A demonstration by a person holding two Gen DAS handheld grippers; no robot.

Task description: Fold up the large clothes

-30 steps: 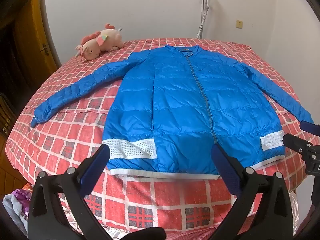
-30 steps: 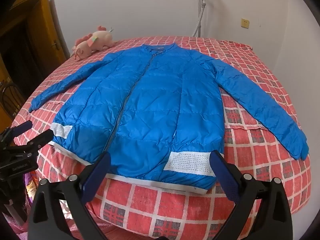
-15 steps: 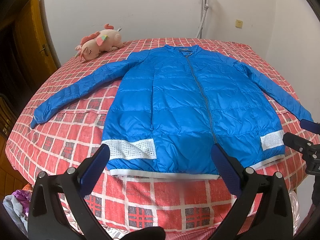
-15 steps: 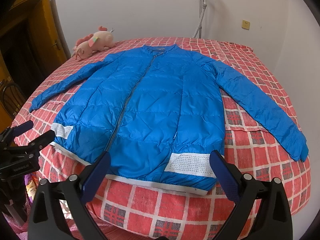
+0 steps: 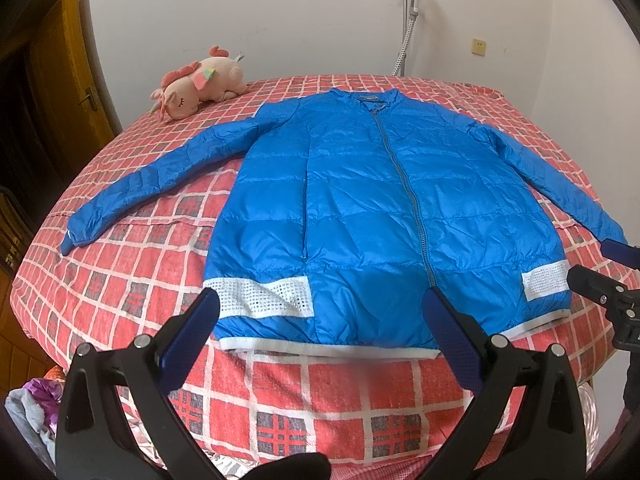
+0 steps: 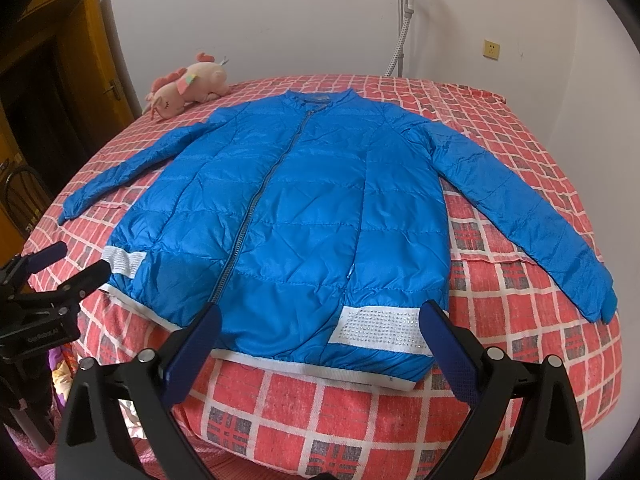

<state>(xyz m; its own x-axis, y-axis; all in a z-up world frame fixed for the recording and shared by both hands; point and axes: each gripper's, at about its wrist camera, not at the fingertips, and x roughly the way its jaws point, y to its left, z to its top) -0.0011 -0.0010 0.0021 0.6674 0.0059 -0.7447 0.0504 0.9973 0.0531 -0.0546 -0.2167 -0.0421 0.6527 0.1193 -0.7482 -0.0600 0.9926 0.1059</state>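
A bed with a red-and-white checked cover (image 5: 120, 292) fills a white-walled room. Spread flat on it, front up and zipped, lies a blue quilted puffer jacket (image 5: 360, 208) with both sleeves out to the sides and its white hem at the near edge. A pink plush unicorn (image 5: 200, 82) rests near the far left corner, apart from the jacket. The left gripper (image 5: 320, 312) and the right gripper (image 6: 320, 320) hover before the hem, both spread wide and holding nothing.
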